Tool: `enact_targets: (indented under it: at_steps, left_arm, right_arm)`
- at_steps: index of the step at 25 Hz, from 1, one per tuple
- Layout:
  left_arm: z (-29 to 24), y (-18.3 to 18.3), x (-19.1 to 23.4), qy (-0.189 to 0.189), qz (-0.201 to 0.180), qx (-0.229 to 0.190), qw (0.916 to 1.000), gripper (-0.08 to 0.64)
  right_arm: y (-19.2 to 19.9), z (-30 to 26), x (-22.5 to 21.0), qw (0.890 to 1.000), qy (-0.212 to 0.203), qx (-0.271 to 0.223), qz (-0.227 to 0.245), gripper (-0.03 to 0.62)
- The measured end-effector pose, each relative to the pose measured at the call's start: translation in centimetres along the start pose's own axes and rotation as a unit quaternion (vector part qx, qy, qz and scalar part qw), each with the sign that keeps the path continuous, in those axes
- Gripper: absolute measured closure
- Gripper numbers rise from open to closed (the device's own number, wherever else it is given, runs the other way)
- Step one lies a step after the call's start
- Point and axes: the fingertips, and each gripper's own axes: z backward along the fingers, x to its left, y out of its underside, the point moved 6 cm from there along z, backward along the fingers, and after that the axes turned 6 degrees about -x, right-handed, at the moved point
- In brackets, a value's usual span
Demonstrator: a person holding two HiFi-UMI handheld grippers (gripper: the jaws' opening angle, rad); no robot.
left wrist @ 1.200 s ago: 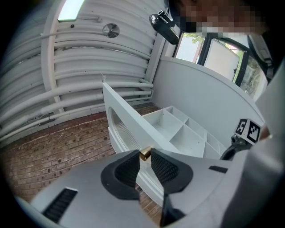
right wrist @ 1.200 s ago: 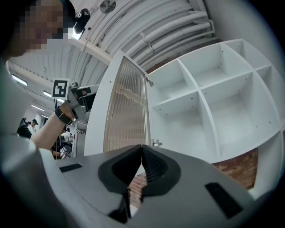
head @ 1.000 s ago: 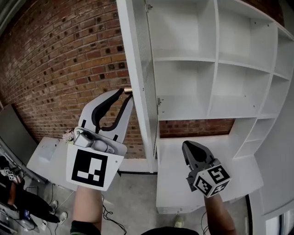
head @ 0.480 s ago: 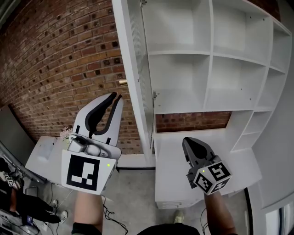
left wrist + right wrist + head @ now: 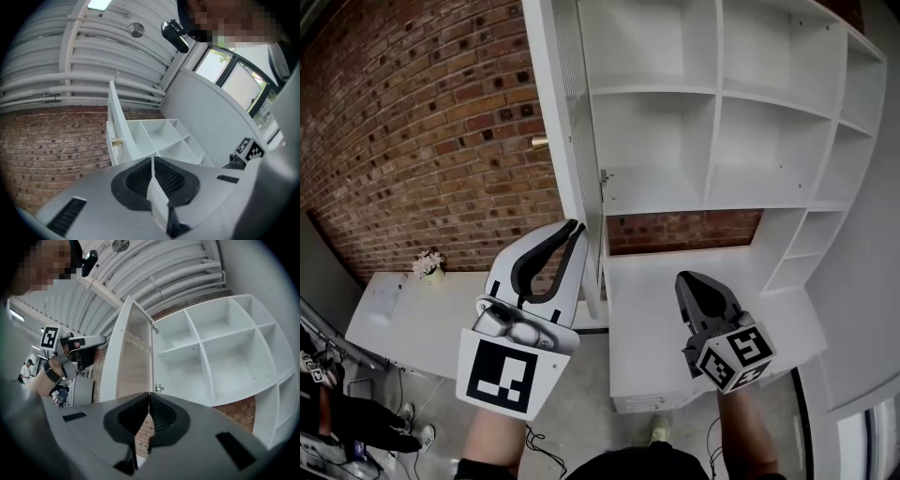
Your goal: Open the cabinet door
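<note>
The left gripper (image 5: 573,228) had its jaws closed on nothing, below the knob (image 5: 540,142); the right gripper (image 5: 692,283) was likewise closed and empty. The cabinet door (image 5: 565,103) stood swung wide off the shelves (image 5: 712,94), so the opening looked done. Its long axis ran upright, the knob face turned left toward the brick wall (image 5: 422,122).
</note>
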Motion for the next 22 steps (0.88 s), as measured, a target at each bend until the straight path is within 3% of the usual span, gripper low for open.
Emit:
enact_targets:
  at_steps: [11,22]
  left_arm:
    - [-0.1,3.9,-5.4,0.047,0.104,0.024,0.9931,0.548]
    - [-0.6,9.0,-9.8,0.07,0.194,0.054,0.9771,0.554]
  right_arm:
    - [-1.0,3.3,-0.1,0.999,0.036,0.009,0.02,0.588]
    - [-0.3,5.6,-0.6,0.997,0.062,0.026,0.041,0.589]
